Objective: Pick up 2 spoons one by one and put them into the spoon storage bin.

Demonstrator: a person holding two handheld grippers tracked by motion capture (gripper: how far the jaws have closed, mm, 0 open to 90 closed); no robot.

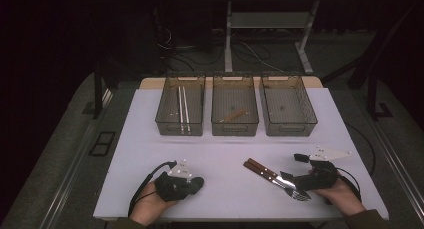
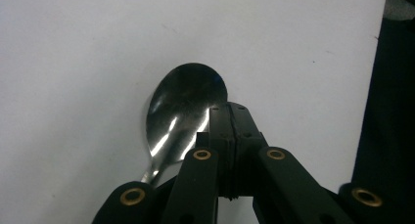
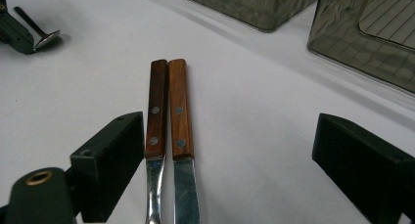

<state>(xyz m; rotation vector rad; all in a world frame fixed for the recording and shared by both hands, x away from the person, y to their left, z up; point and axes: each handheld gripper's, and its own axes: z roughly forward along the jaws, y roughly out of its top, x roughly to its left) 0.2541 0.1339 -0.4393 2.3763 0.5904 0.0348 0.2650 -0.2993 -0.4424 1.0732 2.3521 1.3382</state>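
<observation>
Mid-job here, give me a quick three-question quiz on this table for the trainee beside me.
1. True or false: the right gripper has its jaws shut on the two wooden handles.
2. Which bin holds the two pale sticks? A left, B middle, C right.
3. What shiny thing lies beside the left gripper?

Key:
1. False; the jaws stand open, one on each side of the handles.
2. A, the left bin.
3. A spoon.
</observation>
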